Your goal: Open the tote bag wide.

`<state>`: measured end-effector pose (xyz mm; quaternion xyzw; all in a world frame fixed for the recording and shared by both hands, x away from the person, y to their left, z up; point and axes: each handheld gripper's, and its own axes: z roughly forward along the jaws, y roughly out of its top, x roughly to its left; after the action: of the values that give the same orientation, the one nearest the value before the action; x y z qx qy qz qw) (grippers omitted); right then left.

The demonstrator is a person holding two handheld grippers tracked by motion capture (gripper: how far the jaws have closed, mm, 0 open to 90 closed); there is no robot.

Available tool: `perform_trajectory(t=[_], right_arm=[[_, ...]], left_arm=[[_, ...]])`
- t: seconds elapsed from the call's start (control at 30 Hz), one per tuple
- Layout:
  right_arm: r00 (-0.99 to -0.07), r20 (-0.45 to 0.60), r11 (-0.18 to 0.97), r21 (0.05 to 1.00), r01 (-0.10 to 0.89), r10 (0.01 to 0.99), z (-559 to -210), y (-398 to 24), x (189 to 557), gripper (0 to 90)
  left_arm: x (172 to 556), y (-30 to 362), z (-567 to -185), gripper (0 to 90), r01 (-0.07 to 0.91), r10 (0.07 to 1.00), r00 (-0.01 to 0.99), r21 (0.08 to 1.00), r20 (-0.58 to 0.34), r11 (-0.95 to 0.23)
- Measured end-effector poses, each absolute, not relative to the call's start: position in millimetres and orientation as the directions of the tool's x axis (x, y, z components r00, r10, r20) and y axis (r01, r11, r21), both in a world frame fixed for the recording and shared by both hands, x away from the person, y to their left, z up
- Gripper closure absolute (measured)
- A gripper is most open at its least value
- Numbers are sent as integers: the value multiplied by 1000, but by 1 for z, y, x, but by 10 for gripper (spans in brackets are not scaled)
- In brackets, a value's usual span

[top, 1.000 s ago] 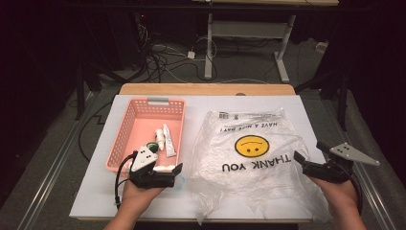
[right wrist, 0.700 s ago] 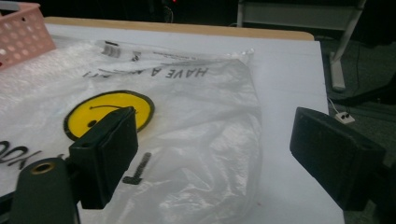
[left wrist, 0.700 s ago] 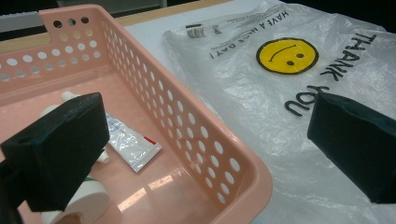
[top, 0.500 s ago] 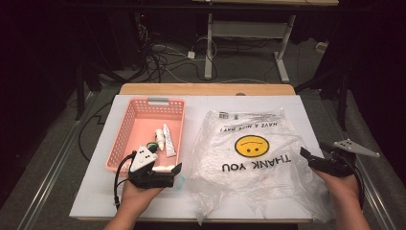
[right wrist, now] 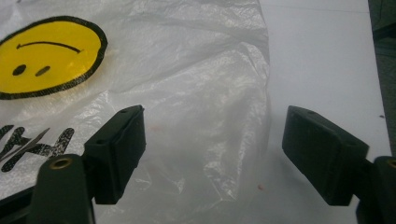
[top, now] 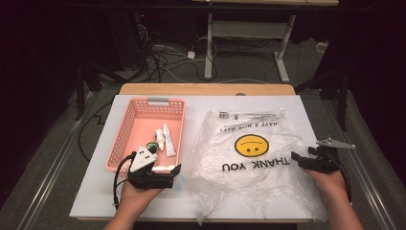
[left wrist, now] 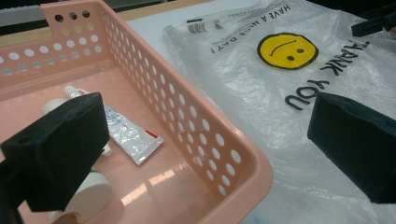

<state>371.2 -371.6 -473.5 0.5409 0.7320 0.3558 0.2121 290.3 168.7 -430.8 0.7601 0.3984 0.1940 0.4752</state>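
Note:
A clear plastic bag (top: 249,158) with a yellow smiley and "THANK YOU" lies flat on the white table (top: 201,103). My right gripper (top: 305,154) hovers low at the bag's right edge. It is open and its jaws have just been closing. In the right gripper view (right wrist: 215,119) the bag's edge (right wrist: 187,93) lies under the gap, with no pad pressing on it. My left gripper (top: 165,166) stands open at the near end of a pink basket (top: 125,129). In the left gripper view (left wrist: 205,116) its jaws straddle the basket's corner (left wrist: 224,154).
The basket holds a toothpaste tube (top: 170,140) (left wrist: 126,133) and small white bottles (top: 159,137). Bare white table shows to the right of the bag (right wrist: 322,51). Beyond the table's far wooden edge (top: 206,89) are cables and desk legs on a dark floor.
My right gripper has dropped and moved left to the bag's right edge, with its jaws narrower than before. The left gripper and the basket have not moved.

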Motion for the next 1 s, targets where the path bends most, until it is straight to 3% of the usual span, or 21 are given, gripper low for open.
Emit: perform_trajectory(t=[0.33, 0.43, 0.63, 0.73, 1.0], right_arm=[[-400, -13, 287, 717, 635, 916, -476, -359, 370, 496], [-434, -24, 318, 719, 618, 900, -476, -357, 369, 653], [-445, 11, 302, 721, 624, 895, -476, -359, 369, 859], [-456, 6, 313, 719, 621, 890, -476, -358, 368, 898], [-424, 28, 265, 743, 615, 905, -474, -363, 365, 900]], left_arm=[[287, 172, -430, 0, 423, 795, 601, 876, -80, -231], [287, 172, -431, 0, 427, 796, 599, 874, -81, -232], [287, 170, -432, 0, 426, 790, 608, 872, -78, -242], [287, 170, -431, 0, 425, 787, 611, 873, -81, -240], [285, 166, -430, 0, 404, 782, 622, 875, -48, -267]])
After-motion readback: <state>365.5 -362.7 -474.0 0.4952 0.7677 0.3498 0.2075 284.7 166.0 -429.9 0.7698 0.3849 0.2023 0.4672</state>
